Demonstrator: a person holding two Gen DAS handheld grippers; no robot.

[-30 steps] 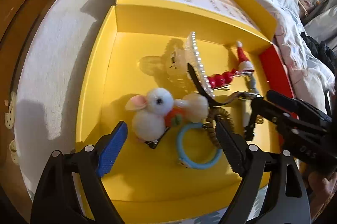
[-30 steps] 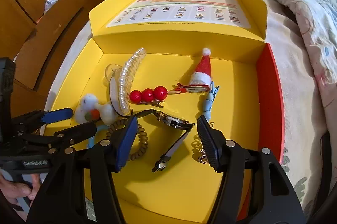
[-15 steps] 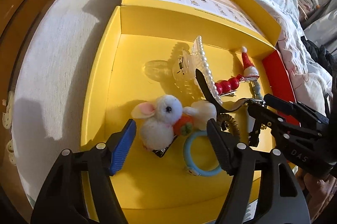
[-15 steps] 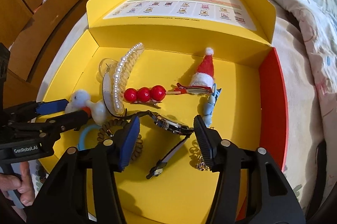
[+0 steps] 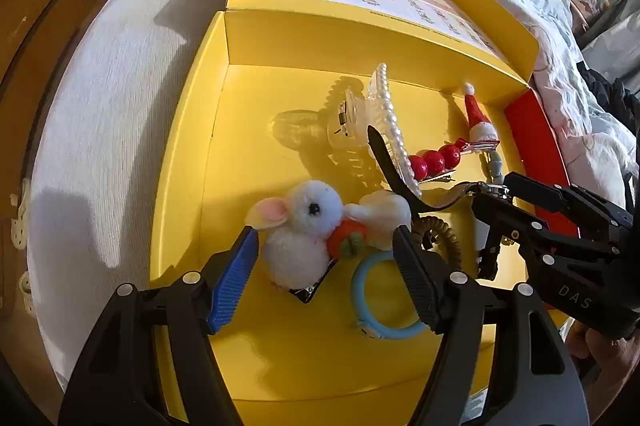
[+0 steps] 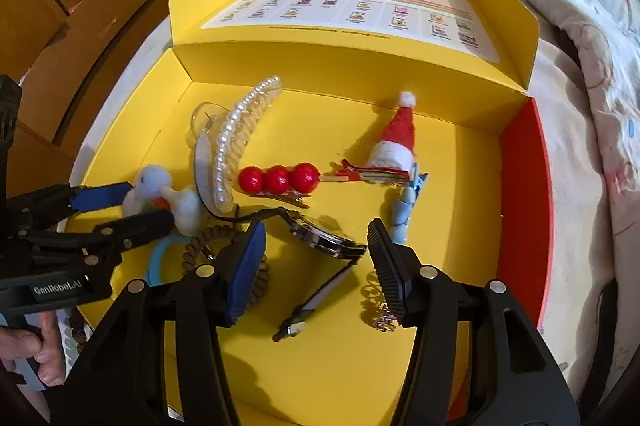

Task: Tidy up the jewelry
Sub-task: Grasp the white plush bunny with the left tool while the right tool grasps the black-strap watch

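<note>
A white plush bunny clip (image 5: 304,226) with an orange carrot lies in the yellow box (image 5: 192,153). My left gripper (image 5: 325,238) is shut on it, blue pad against the body, black pad against the cream plush end. From the right wrist, the left gripper (image 6: 148,202) holds the bunny clip (image 6: 150,179) at its tips. My right gripper (image 6: 316,226) is shut on a wristwatch (image 6: 324,240), with the case between its pads. In the left wrist view the right gripper (image 5: 494,190) pinches the watch (image 5: 400,181), whose black strap arches up.
Also in the box: a pearl claw clip (image 6: 236,141), a red bead clip (image 6: 278,179), a Santa hat clip (image 6: 396,137), a blue ring (image 5: 384,330), a brown coil tie (image 5: 444,230) and a small earring (image 6: 382,322). The box's red wall (image 6: 524,205) faces rumpled bedding; wooden cabinets stand left.
Both grippers' jaws have narrowed: the left onto the bunny clip, the right onto the watch. Both hands have stayed almost where they were.
</note>
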